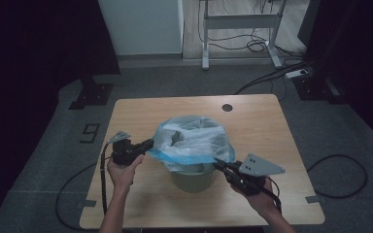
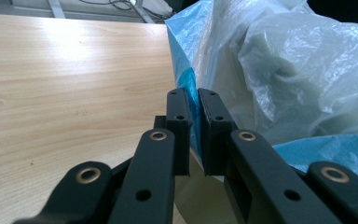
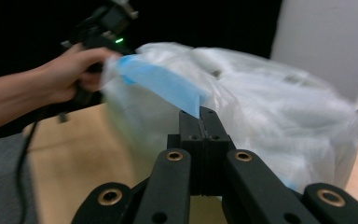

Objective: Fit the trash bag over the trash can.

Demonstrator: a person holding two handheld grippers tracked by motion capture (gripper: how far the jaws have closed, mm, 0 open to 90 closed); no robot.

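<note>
Translucent bag [image 1: 193,138] lines the bin [image 1: 194,178] at frame centre; left tool [image 1: 148,145] and right tool [image 1: 219,165] each pinch its blue hem, spreading it over the rim.

Most of the bin [image 1: 194,178] is hidden under the plastic bag [image 1: 194,138] draped over it; its lower wall shows below the blue hem. What lies inside the bag cannot be told through the cloudy film. Beside the bag, in the right gripper view, the far hand [image 3: 74,70] and bag edge are blurred. The person's forearms are cut off at the high view's bottom edge.
</note>
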